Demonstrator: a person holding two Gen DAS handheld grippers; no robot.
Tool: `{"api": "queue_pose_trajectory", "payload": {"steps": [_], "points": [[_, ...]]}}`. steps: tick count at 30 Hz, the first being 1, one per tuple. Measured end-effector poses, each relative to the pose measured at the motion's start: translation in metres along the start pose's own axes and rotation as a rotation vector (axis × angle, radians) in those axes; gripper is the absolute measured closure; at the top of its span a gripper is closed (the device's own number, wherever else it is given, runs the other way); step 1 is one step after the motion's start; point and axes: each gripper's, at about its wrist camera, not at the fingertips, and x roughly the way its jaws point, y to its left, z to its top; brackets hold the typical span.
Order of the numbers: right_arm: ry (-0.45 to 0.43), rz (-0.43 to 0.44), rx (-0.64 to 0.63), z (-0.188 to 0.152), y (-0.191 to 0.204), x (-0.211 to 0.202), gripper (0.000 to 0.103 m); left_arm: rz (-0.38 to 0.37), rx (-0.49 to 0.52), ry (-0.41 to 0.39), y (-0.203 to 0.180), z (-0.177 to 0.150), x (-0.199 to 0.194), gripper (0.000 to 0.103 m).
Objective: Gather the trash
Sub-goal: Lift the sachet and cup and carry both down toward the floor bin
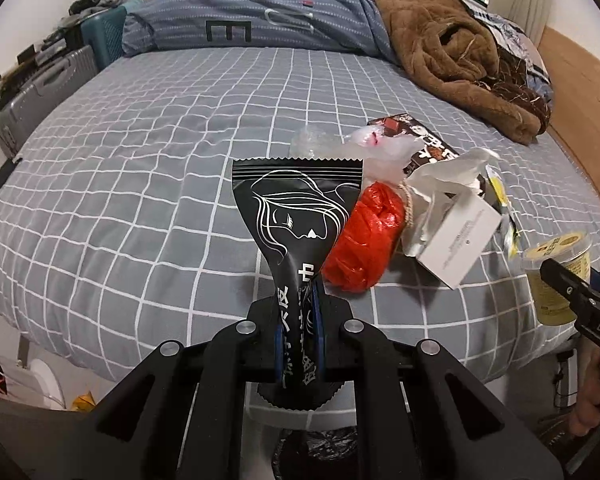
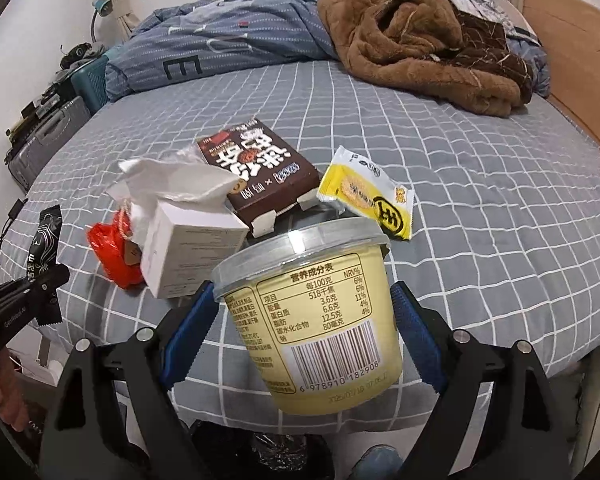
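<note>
Carrying two pieces of trash at once, both grippers hang above the near edge of the bed (image 1: 148,184). The left gripper (image 1: 299,332) is clamped tight on a black sachet (image 1: 296,216), which stands up from the jaws clear of the sheet. The right gripper (image 2: 300,332) has its jaws set wide on a yellow cup (image 2: 320,320), one blue pad on each side; the cup appears held off the bed, tilted. Judged step: items lifted, transfer to a bin pending. A black bag (image 2: 284,456) shows dimly below both grippers at the bed's foot, and is probably the destination; the next move would call for bringing each item over its mouth before releasing. Still on the sheet, clustered near the front edge: a red bag (image 1: 364,236), a white box (image 2: 188,248), crumpled tissue (image 2: 172,180), a brown carton (image 2: 260,172) and a yellow wrapper (image 2: 368,196). Surface is a grey checked sheet. Further back lie a blue duvet (image 1: 260,12) and a brown blanket (image 1: 452,60); suitcases (image 1: 32,96) stand along the left wall.
</note>
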Motion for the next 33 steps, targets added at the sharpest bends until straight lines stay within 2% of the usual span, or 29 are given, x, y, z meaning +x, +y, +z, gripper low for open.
{"api": "queue_pose_trajectory", "payload": {"steps": [10,17,33], "points": [[-0.064,-0.005,0.006,0.007,0.000,-0.041,0.020,-0.025,0.010,-0.028,-0.012,-0.009,-0.035,0.093],[-0.094,-0.012,-0.003,0.000,0.003,-0.066,0.020,-0.044,0.005,-0.042,-0.014,-0.018,-0.054,0.093],[-0.100,-0.013,-0.009,-0.026,0.010,-0.101,0.020,-0.068,0.025,-0.059,-0.028,-0.043,-0.085,0.093]]}}
